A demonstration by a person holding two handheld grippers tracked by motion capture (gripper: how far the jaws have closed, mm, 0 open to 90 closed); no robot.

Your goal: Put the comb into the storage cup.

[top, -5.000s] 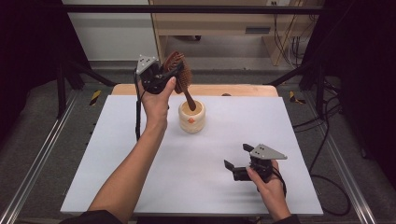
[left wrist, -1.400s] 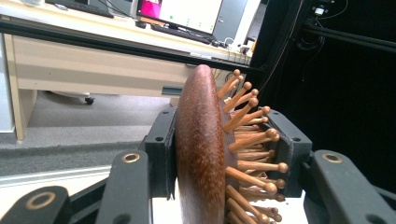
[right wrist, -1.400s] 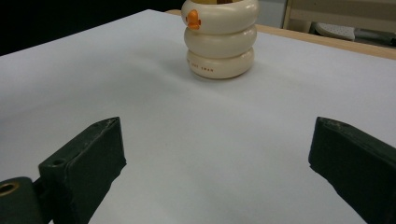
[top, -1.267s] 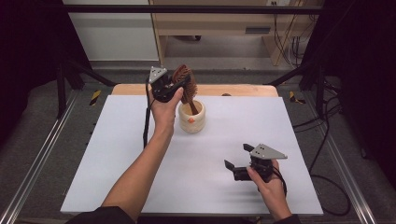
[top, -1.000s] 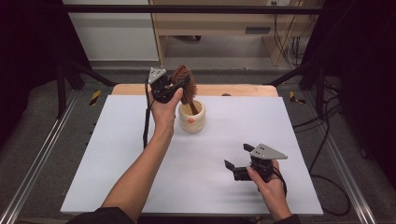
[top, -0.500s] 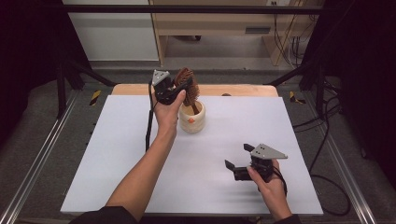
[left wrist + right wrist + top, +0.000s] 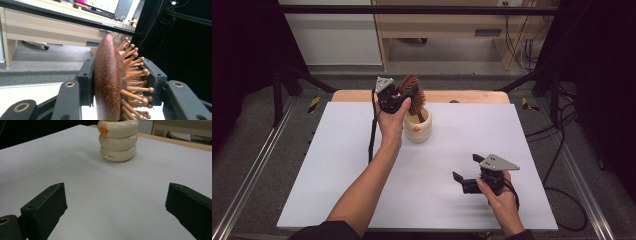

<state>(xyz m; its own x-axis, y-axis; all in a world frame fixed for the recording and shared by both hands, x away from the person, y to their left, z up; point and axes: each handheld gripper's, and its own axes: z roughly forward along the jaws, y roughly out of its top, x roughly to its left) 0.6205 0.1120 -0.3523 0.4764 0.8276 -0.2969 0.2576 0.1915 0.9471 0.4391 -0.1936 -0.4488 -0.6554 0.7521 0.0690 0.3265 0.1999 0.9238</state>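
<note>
The white table [image 7: 337,170] carries little: a cream ribbed cup [image 7: 418,127] stands toward its far middle, with bare surface all around it. A wooden desk [image 7: 437,25] sits beyond the far edge. Above the cup, the left gripper [image 7: 404,97] clamps the head of a brown wooden hairbrush [image 7: 107,82], one jaw on its smooth back and the other among the pins; the handle dips into the cup. Well apart, at the near right, the right gripper [image 7: 464,172] rests low over the table, jaws wide apart with nothing between them, facing the cup with an unobstructed line to it.
</note>
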